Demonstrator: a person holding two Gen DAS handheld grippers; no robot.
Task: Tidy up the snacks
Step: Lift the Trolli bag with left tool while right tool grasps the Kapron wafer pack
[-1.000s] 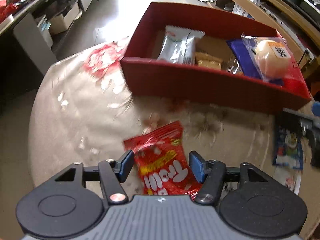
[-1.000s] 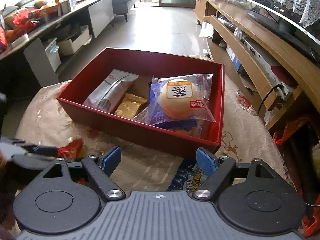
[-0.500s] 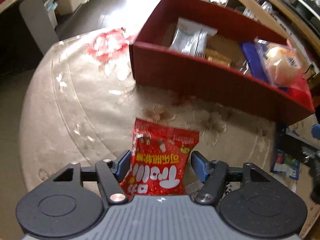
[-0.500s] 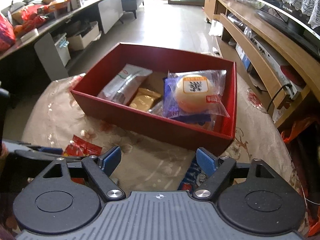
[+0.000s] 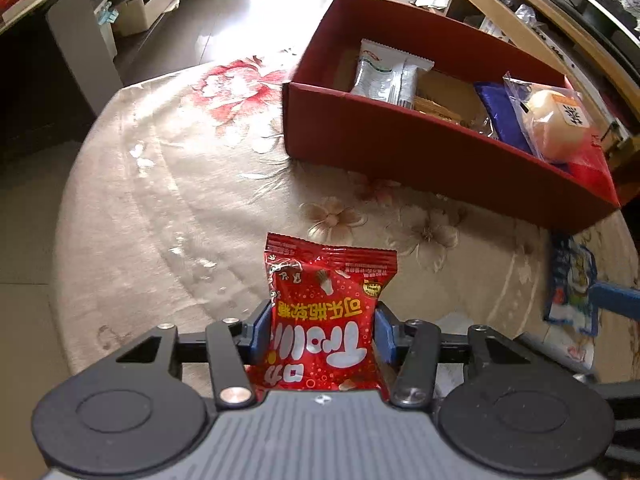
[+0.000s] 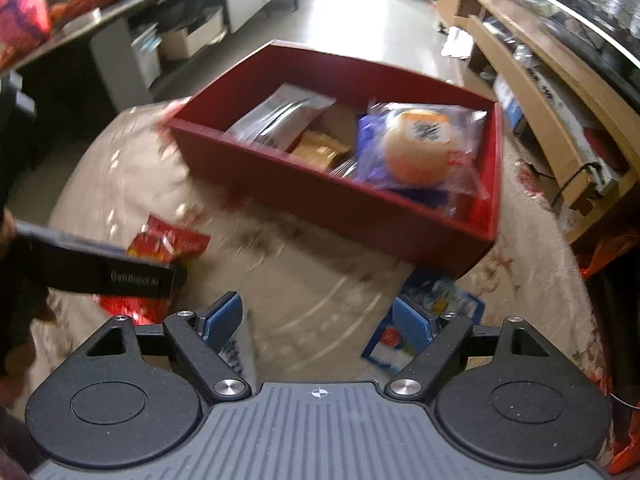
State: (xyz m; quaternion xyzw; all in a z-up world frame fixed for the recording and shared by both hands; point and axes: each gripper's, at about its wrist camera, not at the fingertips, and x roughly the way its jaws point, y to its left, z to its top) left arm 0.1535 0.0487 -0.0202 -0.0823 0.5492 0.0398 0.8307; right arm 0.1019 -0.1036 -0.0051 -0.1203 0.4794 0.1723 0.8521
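Nearest, the left gripper (image 5: 322, 334) has just closed its fingers onto a red candy packet (image 5: 326, 312) lying on the worktop (image 5: 168, 200); the right gripper (image 6: 318, 322) stands wide, empty, beside a blue packet (image 6: 436, 300). Beyond, a red box (image 5: 420, 152) holds a silver-white pouch (image 5: 386, 74), a golden wafer pack (image 6: 320, 150) and a wrapped bun (image 6: 420, 146).

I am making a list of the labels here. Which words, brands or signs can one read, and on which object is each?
"Trolli", seen upside down: red snack bag between the left gripper pads.
Yellow Chinese characters, same bag: I cannot read them surely.
"GenRobot.AI", faint: the left gripper's black body, right wrist view.
Black characters on the bun packet in the red box: too blurred.
Blue packet: too blurred.
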